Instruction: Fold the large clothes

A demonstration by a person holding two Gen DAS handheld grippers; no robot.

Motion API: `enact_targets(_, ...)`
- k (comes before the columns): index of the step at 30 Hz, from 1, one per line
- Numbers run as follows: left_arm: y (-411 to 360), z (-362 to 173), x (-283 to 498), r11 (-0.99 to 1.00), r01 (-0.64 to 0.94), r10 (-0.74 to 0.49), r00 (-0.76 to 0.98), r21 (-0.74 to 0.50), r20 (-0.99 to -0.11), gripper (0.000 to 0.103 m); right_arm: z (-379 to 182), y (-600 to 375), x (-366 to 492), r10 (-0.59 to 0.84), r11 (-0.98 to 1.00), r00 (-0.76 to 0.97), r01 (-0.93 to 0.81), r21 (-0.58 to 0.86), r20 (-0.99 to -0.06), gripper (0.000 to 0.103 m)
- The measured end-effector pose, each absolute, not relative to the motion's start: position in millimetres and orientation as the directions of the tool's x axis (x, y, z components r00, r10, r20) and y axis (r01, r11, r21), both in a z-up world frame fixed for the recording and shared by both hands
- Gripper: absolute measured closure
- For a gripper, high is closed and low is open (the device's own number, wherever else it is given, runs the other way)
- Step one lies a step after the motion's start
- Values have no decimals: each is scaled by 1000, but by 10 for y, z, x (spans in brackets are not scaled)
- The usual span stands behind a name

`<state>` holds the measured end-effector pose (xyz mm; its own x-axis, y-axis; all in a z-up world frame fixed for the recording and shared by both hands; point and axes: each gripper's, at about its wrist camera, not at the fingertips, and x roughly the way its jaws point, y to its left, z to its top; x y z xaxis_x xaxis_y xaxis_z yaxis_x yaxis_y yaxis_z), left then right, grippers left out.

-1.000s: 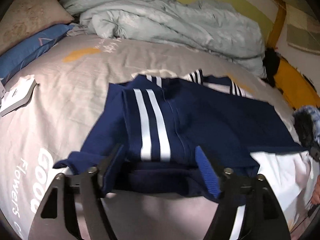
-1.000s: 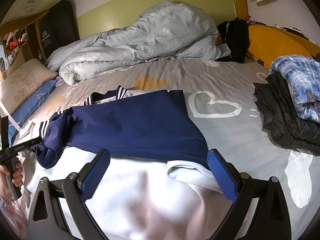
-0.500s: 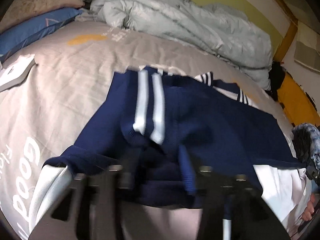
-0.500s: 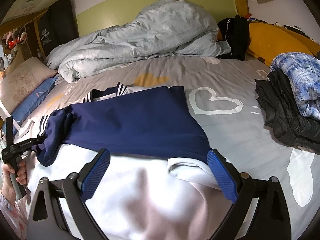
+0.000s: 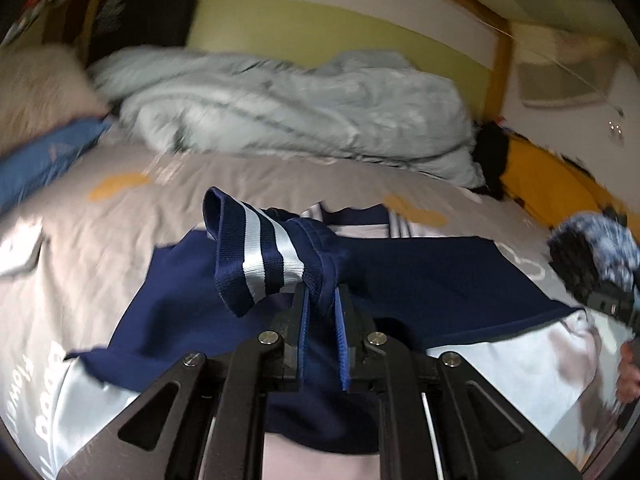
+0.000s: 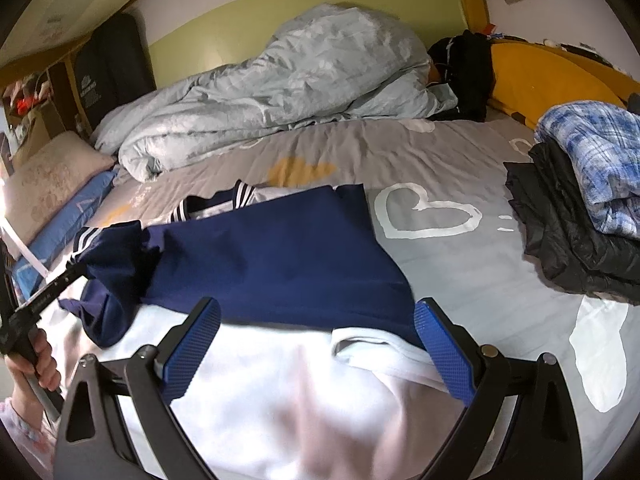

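A navy and white jacket [image 6: 276, 256] lies spread on the grey bed sheet [image 6: 460, 272], its white lower half nearest me. In the left wrist view my left gripper [image 5: 321, 300] is closing on the navy sleeve, and its pads pinch the cloth just behind the striped cuff [image 5: 260, 252], which is lifted off the bed. The same gripper [image 6: 76, 270] shows at the left edge of the right wrist view, holding up the sleeve. My right gripper [image 6: 316, 320] hovers open over the jacket's white part [image 6: 280, 392], with nothing between its blue pads [image 6: 192, 348].
A crumpled pale quilt [image 6: 280, 88] lies along the green headboard. Folded clothes, black under blue plaid [image 6: 592, 184], are stacked at the right. Pillows [image 6: 52, 188] sit at the left, a yellow cushion [image 6: 548, 76] at the far right. A hand [image 6: 36, 360] grips the left tool's handle.
My left gripper went from open around the sleeve to pinched on it, then rose and lifted the striped cuff off the bed. The right gripper stayed put.
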<state>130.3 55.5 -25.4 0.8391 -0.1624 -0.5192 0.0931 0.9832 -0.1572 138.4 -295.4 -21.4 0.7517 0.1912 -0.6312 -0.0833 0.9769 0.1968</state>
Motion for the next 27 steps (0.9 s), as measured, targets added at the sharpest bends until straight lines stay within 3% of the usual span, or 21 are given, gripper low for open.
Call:
enact_targets(4,181,-198,1427,977,160,-211,826,-141,-523,92,-172,-3024,1371,191,974,760,-71,214,-622,6)
enact_targets(12,-502,-511,1661,956,249,-288,713,-153,-639,88,-63,-3136,1344,155,980,794,-47,194,-588,6)
enact_targets(16,-646,-459,1419,939,325,-320,719,-109,-616,75,-93,-3163,1385,172,975,780,-47,217,-601,6)
enact_targets(20,-693,-268,1147,925,377,-335,754,-46,-565,52,-155,-3139,1406,180,974,765,-49,223,-619,6)
enact_targets(27,-213,-129,902,942,319,-323,767,-106,-555,50,-204,-2941,1354,153,986,771,-80,145,-619,6)
